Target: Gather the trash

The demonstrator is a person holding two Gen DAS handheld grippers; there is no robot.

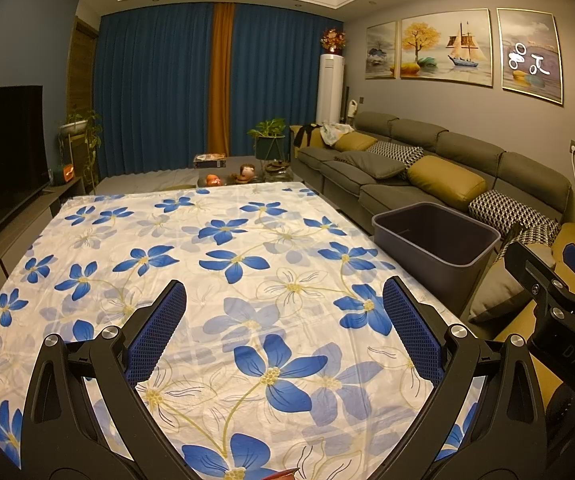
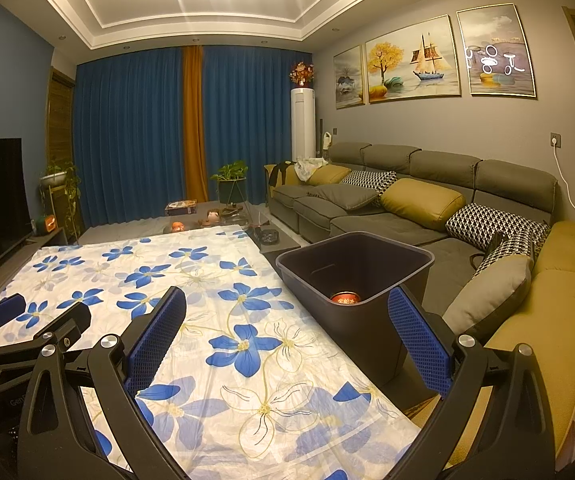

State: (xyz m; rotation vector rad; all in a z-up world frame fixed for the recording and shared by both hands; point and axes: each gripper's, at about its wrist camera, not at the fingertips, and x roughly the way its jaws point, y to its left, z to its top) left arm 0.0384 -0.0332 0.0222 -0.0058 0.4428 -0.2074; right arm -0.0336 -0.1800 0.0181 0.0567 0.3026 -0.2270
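Left wrist view. Left gripper (image 1: 283, 340): one, fingers spread wide, nothing between them, above the near part of the table. Floral tablecloth (image 1: 215, 248): one, covering the table; I count no loose trash on it here. A small red sliver (image 1: 285, 473) shows at the bottom edge of the view, below my gripper; I cannot tell what it is. Waste bin (image 1: 435, 240): one, dark, open-topped, beside the table's right edge, ahead and to the right of this gripper. Right gripper (image 1: 559, 280): one, partly seen at far right, just beyond the bin.

Right wrist view. Right gripper (image 2: 287, 344): one, fingers apart, empty, over the table's right edge. Waste bin (image 2: 355, 268): directly ahead and slightly right, just beside the right finger; this hand is the nearer one. Red round item (image 2: 343, 299): one, on the bin's floor, apparently a can end-on, so its long axis cannot be read. Left gripper (image 2: 27, 320): one, at far left. Sofa (image 2: 407, 208): one, behind the bin.
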